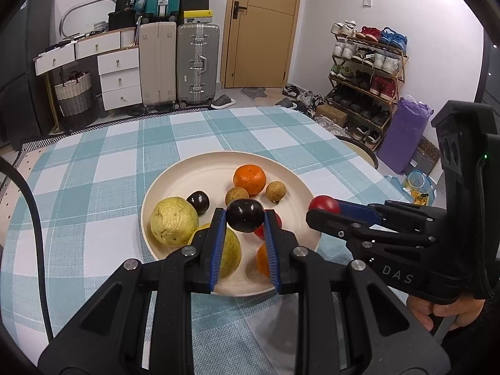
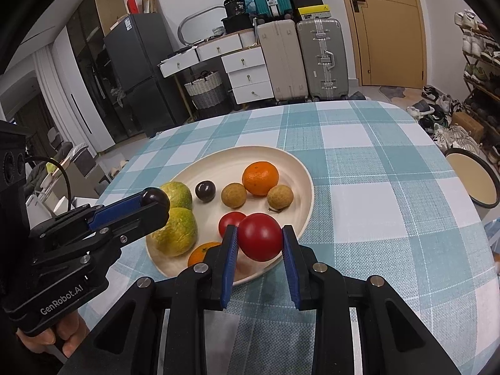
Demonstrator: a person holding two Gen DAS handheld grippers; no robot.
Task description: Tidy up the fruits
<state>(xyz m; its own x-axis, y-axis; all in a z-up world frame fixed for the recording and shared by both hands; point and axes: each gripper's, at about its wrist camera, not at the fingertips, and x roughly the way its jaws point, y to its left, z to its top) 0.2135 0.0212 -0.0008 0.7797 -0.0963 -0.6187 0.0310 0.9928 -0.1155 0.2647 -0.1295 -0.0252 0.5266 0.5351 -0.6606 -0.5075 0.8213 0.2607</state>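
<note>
A cream plate [image 1: 187, 175] [image 2: 250, 159] sits on the checked tablecloth. On it lie two yellow-green guavas [image 1: 173, 222] [image 2: 175, 231], a dark plum [image 1: 198, 201] [image 2: 205, 190], two brown longans [image 1: 276, 191] [image 2: 280, 197], a mandarin [image 1: 250, 179] [image 2: 260, 178], a second orange [image 2: 203, 253] and a red tomato [image 2: 229, 222]. My left gripper [image 1: 245, 215] [image 2: 155, 200] is shut on a dark plum above the plate's near side. My right gripper [image 2: 260, 237] [image 1: 323, 206] is shut on a red tomato over the plate's near right rim.
The table's far edge faces suitcases [image 1: 197, 62], white drawers [image 1: 118, 78] and a door [image 1: 262, 28]. A shoe rack [image 1: 368, 72] stands at the right. A round stool [image 2: 472, 178] sits beside the table's right edge.
</note>
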